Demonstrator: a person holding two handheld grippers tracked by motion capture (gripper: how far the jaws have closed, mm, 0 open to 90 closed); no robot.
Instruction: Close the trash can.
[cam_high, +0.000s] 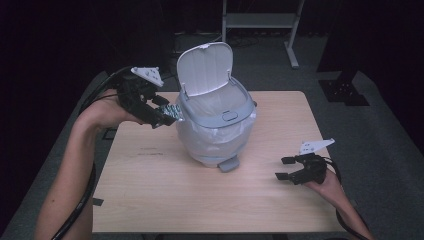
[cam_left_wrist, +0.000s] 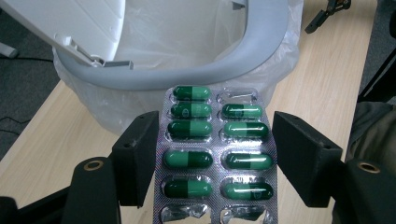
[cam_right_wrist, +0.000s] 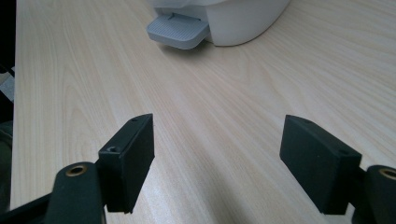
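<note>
A silver blister pack (cam_left_wrist: 196, 158) of green capsules, several pockets burst empty, is clamped by its side edges in my left gripper (cam_left_wrist: 215, 126). In the high view the left gripper (cam_high: 165, 116) holds the pack (cam_high: 173, 110) raised at the left side of a white pedal bin (cam_high: 215, 135). The bin's lid (cam_high: 205, 67) stands open, and its grey rim (cam_left_wrist: 243, 60) and clear liner (cam_left_wrist: 177, 42) lie just beyond the pack. My right gripper (cam_high: 283, 168) rests low at the table's right front, open and with nothing in it (cam_right_wrist: 219, 123). It faces the bin's grey pedal (cam_right_wrist: 177, 31).
The bin stands mid-table on a light wooden tabletop (cam_high: 200, 200), with bare wood in front and to the right. A metal rack (cam_high: 260, 20) and a black stand base (cam_high: 345, 90) sit on the dark floor beyond the far edge.
</note>
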